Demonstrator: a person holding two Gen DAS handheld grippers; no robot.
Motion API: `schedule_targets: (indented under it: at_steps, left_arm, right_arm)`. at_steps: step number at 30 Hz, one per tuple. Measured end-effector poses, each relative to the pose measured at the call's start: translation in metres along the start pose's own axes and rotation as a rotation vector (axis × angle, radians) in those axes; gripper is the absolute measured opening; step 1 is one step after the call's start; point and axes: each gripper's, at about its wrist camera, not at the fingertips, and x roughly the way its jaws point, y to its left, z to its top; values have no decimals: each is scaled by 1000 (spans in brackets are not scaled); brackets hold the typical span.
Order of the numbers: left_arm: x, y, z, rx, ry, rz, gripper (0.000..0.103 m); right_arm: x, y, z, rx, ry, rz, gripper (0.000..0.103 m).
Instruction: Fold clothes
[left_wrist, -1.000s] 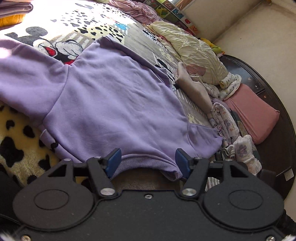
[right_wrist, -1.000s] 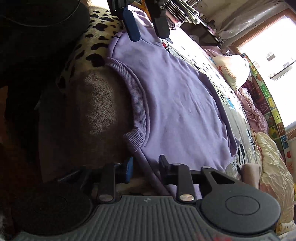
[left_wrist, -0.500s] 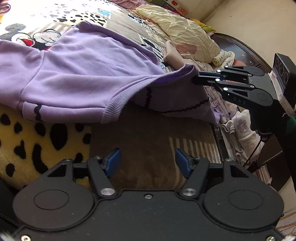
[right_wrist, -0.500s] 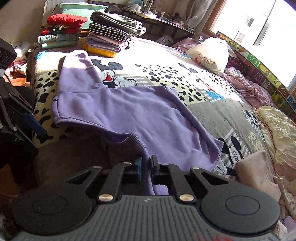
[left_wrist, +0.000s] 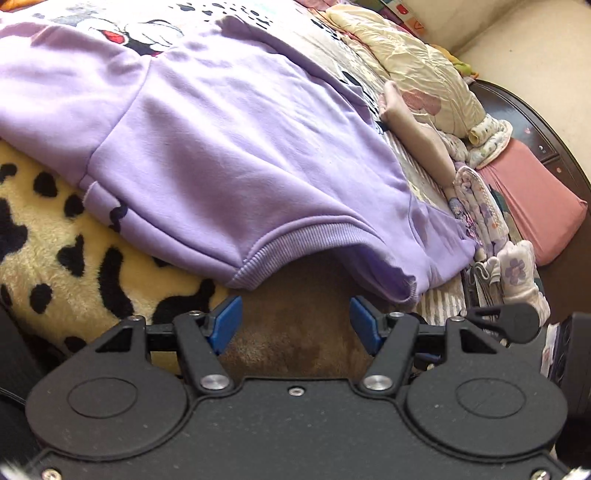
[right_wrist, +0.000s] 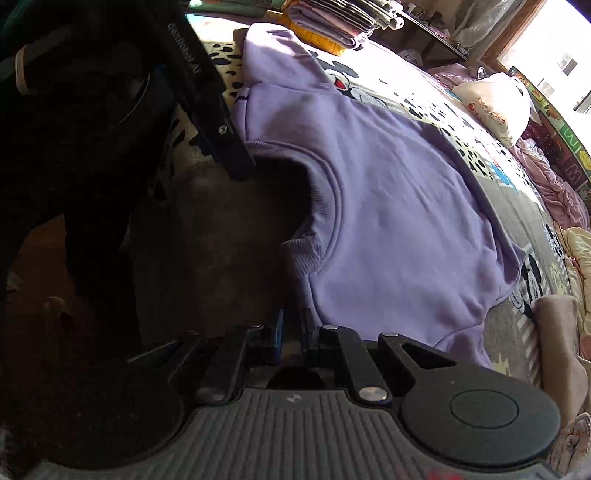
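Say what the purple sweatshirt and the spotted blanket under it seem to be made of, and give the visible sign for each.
Purple sweatshirt: looks like a thick matte cotton-type fleece knit, judging by the ribbed hem band and soft, rounded folds.
Spotted blanket: probably a plush synthetic fleece; fuzzy raised pile shows between the black spots. The exact fibre cannot be told for either.

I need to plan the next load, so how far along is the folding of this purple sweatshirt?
Done: folded stacks sit at the bed's far end. In hand: the purple sweatshirt lies spread out flat, unfolded; the right gripper is shut at its hem corner, though the grip itself is hidden, and the left gripper is open just short of the ribbed hem. Left: every fold, plus the heap of loose clothes.
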Motion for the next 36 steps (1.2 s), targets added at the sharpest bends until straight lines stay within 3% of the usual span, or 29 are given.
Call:
schedule_targets:
  at_steps: [3, 6, 8, 9, 10, 11, 13, 15, 16, 17, 20, 23, 27, 34, 36]
  left_arm:
    - [-13, 24, -4, -145, -44, 4, 64]
    - [-11, 47, -4, -327, -78, -33, 64]
    - [-2, 56, -3, -420, -109, -78, 64]
    - [-1, 55, -1, -429, -125, -72, 62]
    - [-1, 54, 1, -435, -140, -61, 32]
    - [-1, 52, 3, -440, -155, -51, 12]
    - [-16, 44, 16, -429, -220, -118, 9]
    - [-33, 34, 34, -409, -277, -181, 9]
    - [-41, 29, 45, -402, -295, -199, 9]
    - [-50, 25, 56, -395, -313, -217, 9]
    - [-55, 18, 73, -381, -314, -241, 8]
    - [-55, 17, 78, -380, -308, -251, 8]
    - [-58, 20, 79, -381, -314, -278, 8]
    - [-35, 11, 93, -322, -281, -205, 8]
    - [-46, 11, 93, -272, -353, -297, 8]
  right_arm:
    - [-2, 11, -4, 61, -26, -3, 10]
    - [-15, 10, 3, 76, -82, -85, 13]
    - [-12, 13, 11, 39, -91, -149, 32]
    - [-8, 15, 14, 10, -92, -180, 36]
    - [-1, 18, 18, -23, -90, -221, 40]
    - [6, 20, 21, -40, -84, -245, 41]
    - [15, 19, 26, -44, -81, -266, 40]
    - [17, 11, 29, 4, -101, -269, 33]
    - [14, 2, 30, 60, -120, -263, 15]
    - [10, -7, 31, 118, -144, -263, 13]
    - [-7, -34, 31, 254, -231, -293, 13]
    - [-19, -52, 30, 305, -283, -310, 13]
    - [-29, -57, 30, 276, -299, -328, 13]
    - [-17, -58, 44, 157, -232, -344, 12]
    - [-15, -70, 48, 179, -228, -371, 12]
